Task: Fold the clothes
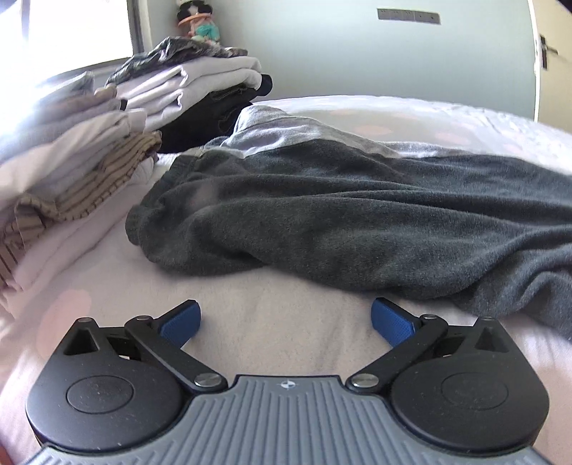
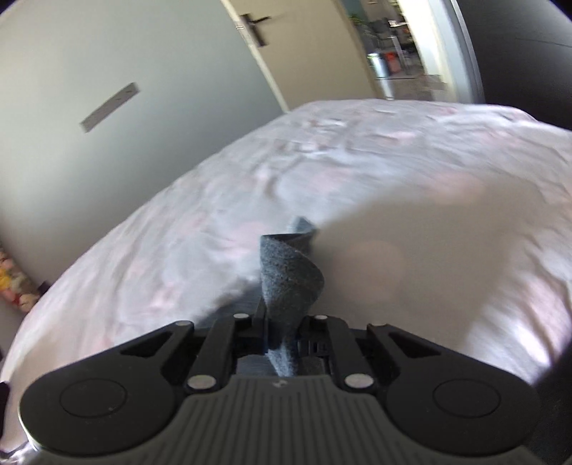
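Note:
A dark grey fleece garment (image 1: 339,221) with a light grey inner part lies rumpled across the pale bed (image 1: 279,332) in the left wrist view. My left gripper (image 1: 285,323) is open and empty, low over the sheet just short of the garment's near edge. My right gripper (image 2: 284,322) is shut on a fold of the same dark grey fabric (image 2: 291,275), which sticks up between the jaws above the bed (image 2: 393,171). The right view is motion-blurred.
Stacks of folded clothes (image 1: 89,171) stand at the left of the bed, with a taller pile (image 1: 200,89) behind. A figurine (image 1: 200,21) stands by the window. A wall and a door (image 2: 296,46) lie beyond the bed.

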### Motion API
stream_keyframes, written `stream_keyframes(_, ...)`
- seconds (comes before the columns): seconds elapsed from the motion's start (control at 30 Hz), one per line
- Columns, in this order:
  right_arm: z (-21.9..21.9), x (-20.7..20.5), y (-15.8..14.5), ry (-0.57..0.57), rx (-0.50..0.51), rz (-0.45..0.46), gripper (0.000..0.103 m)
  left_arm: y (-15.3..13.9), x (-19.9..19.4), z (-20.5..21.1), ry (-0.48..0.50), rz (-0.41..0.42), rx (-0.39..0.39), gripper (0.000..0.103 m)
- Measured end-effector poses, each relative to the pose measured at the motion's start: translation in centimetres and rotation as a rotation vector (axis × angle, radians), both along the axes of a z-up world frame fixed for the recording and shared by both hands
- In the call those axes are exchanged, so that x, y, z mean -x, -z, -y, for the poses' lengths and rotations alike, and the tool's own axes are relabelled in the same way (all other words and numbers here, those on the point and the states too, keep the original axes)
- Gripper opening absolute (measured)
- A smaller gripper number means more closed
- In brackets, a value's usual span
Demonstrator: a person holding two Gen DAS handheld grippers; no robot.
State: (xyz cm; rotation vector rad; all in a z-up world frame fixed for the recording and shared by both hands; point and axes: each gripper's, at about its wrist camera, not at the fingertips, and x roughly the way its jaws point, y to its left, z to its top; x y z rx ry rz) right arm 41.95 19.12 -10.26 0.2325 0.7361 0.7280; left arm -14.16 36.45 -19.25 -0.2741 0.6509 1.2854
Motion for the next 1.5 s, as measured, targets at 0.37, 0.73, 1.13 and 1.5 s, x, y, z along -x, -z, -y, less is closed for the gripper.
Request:
stream_keyframes(0.37,-9.0,13.0,-7.9,-0.342,-0.090,0.043,0.013,0.5,-1.1,1.6,0.052,-0.119,-0.119,0.103)
stream_keyframes(0.73,-16.8,27.3,-4.7,-0.688,0.029,0.072,0.013,0.3,1.5,0.1,0.033,0.080,0.007,0.103)
stream_keyframes(1.13,-18.8,32.4,3.3,-0.818,0.293,0.082,0.026,0.4,1.4,0.1,0.033,0.076,0.006,0.103)
stream_keyframes(1.5,-19.4,33.3,3.5,-0.835,0.322,0.111,0.033,0.4,1.5,0.1,0.033,0.080,0.009,0.103)
